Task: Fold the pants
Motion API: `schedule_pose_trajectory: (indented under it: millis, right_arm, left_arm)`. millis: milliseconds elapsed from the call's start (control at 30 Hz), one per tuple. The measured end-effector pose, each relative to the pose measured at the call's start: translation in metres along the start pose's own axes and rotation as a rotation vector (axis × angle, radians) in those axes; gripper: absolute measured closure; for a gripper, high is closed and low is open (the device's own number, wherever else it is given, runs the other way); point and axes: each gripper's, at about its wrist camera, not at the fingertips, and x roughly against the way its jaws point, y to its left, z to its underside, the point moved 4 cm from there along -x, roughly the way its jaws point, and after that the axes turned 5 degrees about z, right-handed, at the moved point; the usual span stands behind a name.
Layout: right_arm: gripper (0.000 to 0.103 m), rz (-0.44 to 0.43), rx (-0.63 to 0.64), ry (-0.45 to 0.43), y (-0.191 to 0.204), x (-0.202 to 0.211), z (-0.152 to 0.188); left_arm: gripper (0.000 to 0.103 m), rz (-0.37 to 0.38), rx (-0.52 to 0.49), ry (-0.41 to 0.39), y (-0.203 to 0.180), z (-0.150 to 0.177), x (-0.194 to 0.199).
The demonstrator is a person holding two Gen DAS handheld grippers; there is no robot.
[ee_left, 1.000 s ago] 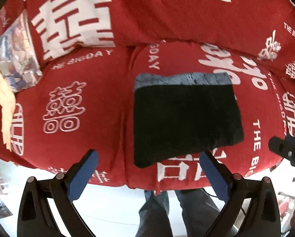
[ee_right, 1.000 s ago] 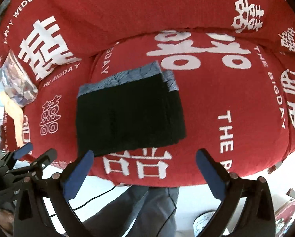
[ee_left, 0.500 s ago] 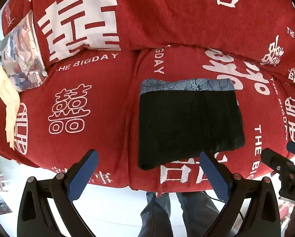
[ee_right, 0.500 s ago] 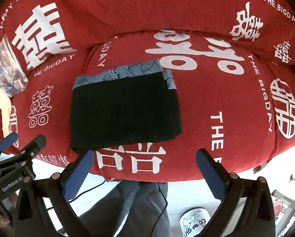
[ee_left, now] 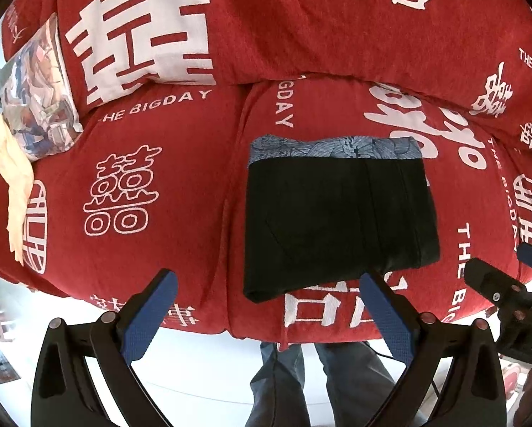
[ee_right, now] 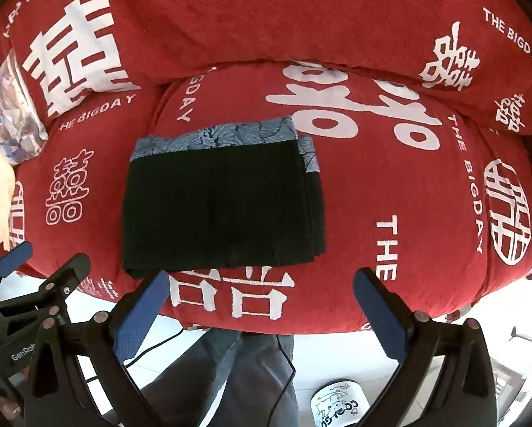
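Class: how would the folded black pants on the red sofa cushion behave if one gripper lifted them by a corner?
The folded black pants are probably floppy: stacked cloth layers would likely droop and unfold. The flat bundle is unlikely to roll.

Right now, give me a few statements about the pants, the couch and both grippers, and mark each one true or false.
1. The black pants lie folded on the red sofa cover. True.
2. The left gripper grips the pants. False: it is open, holding nothing.
3. The right gripper is open. True.
4. The pants hang off the seat's front edge. False: they rest wholly on the seat.
5. A patterned blue-grey band shows along the pants' far edge. True.
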Motion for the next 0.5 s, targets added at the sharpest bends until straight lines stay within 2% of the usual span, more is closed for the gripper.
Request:
schedule_pose_trajectory:
  millis: [500]
  right_arm:
    - [0.0, -0.003, 0.009, 0.008, 0.0024, -0.002, 0.0007]
  left_arm:
    - [0.001, -0.008, -0.015, 0.004, -0.0048, 0.0012, 0.0001]
